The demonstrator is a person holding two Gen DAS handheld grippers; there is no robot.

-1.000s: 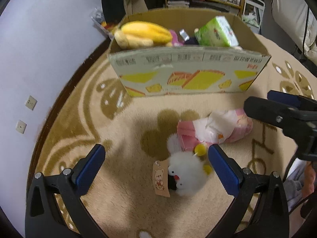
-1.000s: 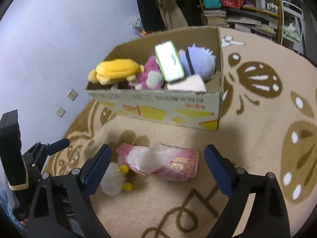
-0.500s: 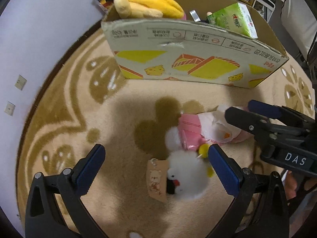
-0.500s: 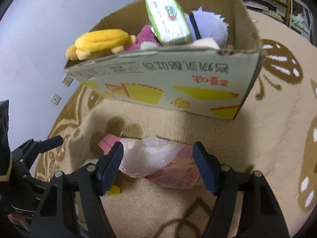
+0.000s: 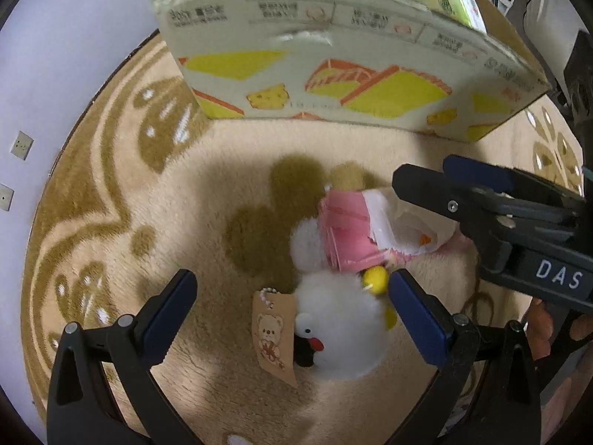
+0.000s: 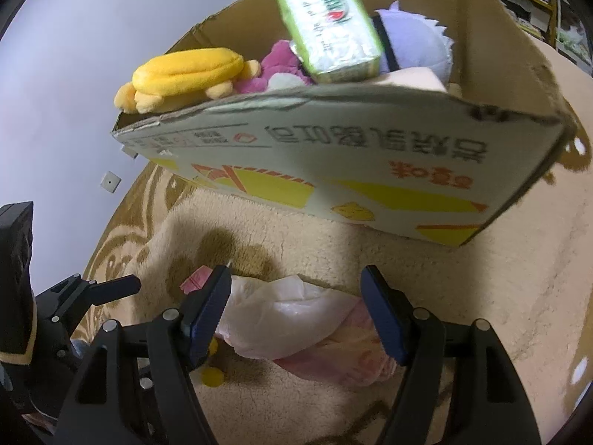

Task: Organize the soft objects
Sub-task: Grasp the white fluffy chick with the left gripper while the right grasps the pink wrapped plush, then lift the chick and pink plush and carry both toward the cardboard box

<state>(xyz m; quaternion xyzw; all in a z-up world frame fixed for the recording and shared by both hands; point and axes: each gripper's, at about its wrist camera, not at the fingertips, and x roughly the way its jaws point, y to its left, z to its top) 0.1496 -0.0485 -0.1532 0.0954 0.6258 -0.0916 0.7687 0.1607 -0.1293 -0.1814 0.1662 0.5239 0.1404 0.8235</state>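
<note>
my left gripper (image 5: 291, 311): fingers apart, white plush (image 5: 339, 330) between them | my right gripper (image 6: 296, 317): fingers apart, straddling pink tissue pack (image 6: 315, 333) | cardboard box (image 6: 352, 170) just ahead

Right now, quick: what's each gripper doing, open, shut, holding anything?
Left gripper: open, holding nothing, over the white plush toy.
Right gripper: open, jaws either side of the pink tissue pack, not clamped.

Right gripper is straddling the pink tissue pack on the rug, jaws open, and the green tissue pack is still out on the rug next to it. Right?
Not quite. The green tissue pack is in the cardboard box, as the right wrist view shows. The rest holds: the right gripper straddles the pink tissue pack on the rug, jaws open.
</note>
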